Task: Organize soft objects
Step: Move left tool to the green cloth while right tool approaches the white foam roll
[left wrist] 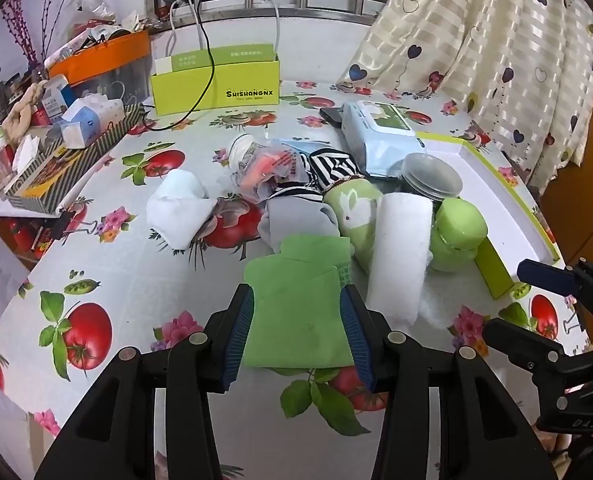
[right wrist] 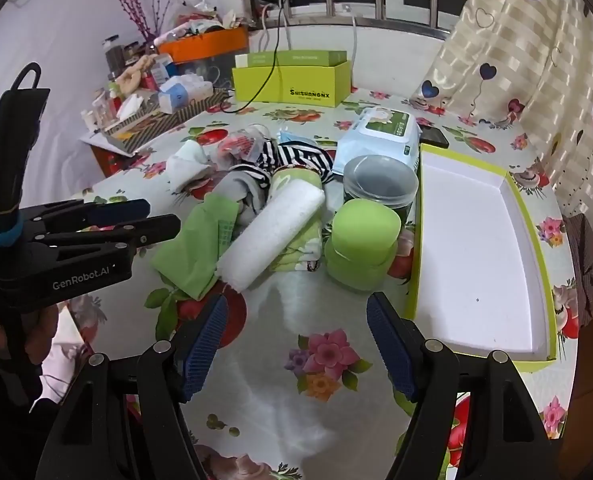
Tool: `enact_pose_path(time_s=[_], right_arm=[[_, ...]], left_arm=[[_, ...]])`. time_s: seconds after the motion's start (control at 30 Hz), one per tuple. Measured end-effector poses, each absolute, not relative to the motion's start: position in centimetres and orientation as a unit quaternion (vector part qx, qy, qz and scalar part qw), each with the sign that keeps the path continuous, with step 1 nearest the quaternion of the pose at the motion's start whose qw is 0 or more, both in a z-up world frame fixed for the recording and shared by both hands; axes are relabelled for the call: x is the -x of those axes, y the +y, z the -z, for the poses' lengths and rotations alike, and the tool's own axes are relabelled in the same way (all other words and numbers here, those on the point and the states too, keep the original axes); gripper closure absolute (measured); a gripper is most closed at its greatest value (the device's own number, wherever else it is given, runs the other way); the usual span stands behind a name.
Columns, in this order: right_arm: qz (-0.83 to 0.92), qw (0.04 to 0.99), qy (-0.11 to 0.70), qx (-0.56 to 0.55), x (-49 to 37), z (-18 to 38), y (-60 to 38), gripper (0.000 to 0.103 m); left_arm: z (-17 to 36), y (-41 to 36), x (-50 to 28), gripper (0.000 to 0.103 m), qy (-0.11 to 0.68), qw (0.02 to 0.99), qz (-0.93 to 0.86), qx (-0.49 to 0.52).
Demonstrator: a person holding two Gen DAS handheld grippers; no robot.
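Folded lime-green soft cloth point(left wrist: 296, 304), lying near the tablecloth's front edge, both pads of the left gripper point(left wrist: 297, 334) touching its sides. Beside it: white rolled towel point(right wrist: 274, 230), green rabbit-print fabric point(left wrist: 356, 210). Right gripper point(right wrist: 296, 346) spread, empty, above the floral tablecloth point(right wrist: 328, 360) beside a white-lined open box point(right wrist: 472, 248).

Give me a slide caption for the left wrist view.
Left gripper closed on a folded green cloth beside a white towel roll.
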State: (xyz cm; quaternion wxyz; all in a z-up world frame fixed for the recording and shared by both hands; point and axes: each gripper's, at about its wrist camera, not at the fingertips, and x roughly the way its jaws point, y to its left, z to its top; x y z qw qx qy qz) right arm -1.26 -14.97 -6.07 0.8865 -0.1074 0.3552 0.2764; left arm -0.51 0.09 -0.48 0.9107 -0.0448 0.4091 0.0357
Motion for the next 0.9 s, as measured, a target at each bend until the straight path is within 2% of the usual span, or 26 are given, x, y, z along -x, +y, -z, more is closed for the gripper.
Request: enact_pose_path(time_s=[0.9], right_arm=[[-0.292,0.883,0.35,0.114,1.6,6.0,-13.8,0.03]], left_arm=[[1.0,0.5,0.9,0.057,0.415,0.908,-0.036,0.047]])
